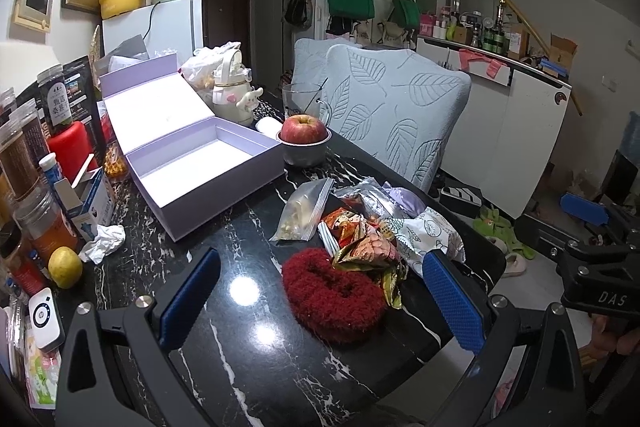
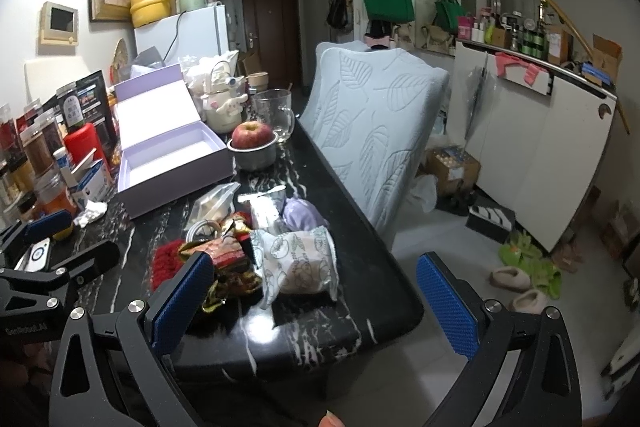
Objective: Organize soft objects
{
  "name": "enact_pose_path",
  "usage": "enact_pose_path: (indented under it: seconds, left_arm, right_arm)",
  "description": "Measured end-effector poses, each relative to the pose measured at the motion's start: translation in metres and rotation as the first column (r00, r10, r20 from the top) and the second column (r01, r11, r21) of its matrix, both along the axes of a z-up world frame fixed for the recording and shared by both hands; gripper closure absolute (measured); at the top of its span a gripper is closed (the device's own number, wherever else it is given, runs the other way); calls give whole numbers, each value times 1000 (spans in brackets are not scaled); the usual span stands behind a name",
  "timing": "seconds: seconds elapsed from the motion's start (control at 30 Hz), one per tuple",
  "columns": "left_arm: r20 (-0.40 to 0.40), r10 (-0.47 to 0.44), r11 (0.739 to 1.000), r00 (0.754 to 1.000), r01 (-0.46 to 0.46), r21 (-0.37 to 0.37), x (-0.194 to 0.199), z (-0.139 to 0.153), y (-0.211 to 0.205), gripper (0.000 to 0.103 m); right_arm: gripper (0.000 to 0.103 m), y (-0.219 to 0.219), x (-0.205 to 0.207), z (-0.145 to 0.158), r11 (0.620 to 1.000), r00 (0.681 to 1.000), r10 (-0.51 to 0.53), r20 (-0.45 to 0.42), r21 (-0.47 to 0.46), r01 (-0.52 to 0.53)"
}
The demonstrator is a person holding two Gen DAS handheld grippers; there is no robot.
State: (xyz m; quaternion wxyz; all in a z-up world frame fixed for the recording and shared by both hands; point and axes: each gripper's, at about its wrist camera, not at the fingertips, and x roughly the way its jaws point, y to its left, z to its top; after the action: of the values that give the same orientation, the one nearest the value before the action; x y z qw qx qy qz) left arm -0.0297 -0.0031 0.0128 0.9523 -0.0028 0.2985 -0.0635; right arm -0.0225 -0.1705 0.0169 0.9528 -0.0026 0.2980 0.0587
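Note:
A fuzzy red scrunchie point(image 1: 334, 297) lies on the black marble table point(image 1: 224, 251), between the blue pads of my open left gripper point(image 1: 320, 297). Behind it sits a heap of soft packets: crinkled snack wrappers point(image 1: 362, 239), a clear zip bag point(image 1: 304, 211), a white leaf-print pack point(image 1: 424, 233) and a lilac cloth point(image 1: 406, 197). An open lilac box point(image 1: 208, 171) stands empty at the left. My right gripper point(image 2: 316, 305) is open too, over the table's near corner, with the leaf-print pack point(image 2: 298, 261) just ahead and the scrunchie point(image 2: 166, 261) beside its left finger.
An apple in a metal bowl point(image 1: 304, 141), a glass mug point(image 1: 302, 103) and a white character bottle point(image 1: 234, 95) stand behind the box. Jars, a red canister point(image 1: 72, 147), a lemon point(image 1: 65, 267) and crumpled tissue point(image 1: 104, 243) crowd the left edge. A leaf-patterned chair back point(image 1: 396, 115) borders the right.

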Motion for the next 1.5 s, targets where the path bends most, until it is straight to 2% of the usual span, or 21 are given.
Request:
enact_pose_path:
  seconds: [0.37, 0.83, 0.97, 1.13, 1.33, 1.43, 1.47, 1.5]
  left_arm:
    - [-37, 6, 1000, 999, -7, -15, 10, -13, 4, 0]
    - [-170, -31, 998, 985, 22, -54, 34, -63, -1, 0]
    - [-200, -46, 998, 979, 39, -43, 46, -74, -11, 0]
    - [-240, -20, 1000, 971, 19, -4, 64, -90, -16, 0]
    - [-263, -17, 1000, 965, 13, -18, 77, -102, -11, 0]
    - [-269, -35, 999, 963, 23, -48, 79, -106, -6, 0]
    - [-266, -43, 998, 963, 27, -63, 79, -106, -3, 1]
    - [-259, -54, 996, 965, 35, -78, 79, -106, 0, 8]
  right_arm:
    - [0, 4, 12, -13, 1000, 1000, 25, -16, 9, -25]
    - [0, 0, 31, -56, 997, 993, 71, -95, 37, -68]
    - [0, -10, 39, -65, 997, 991, 60, -116, 50, -54]
    - [0, -17, 46, -73, 997, 990, 58, -132, 56, -51]
    - [0, -19, 56, -82, 997, 985, 59, -160, 59, -50]
    - [0, -16, 60, -83, 997, 984, 63, -165, 55, -54]
    - [0, -15, 60, -84, 997, 984, 65, -165, 53, -57]
    - [0, -14, 61, -84, 997, 984, 68, -165, 52, -60]
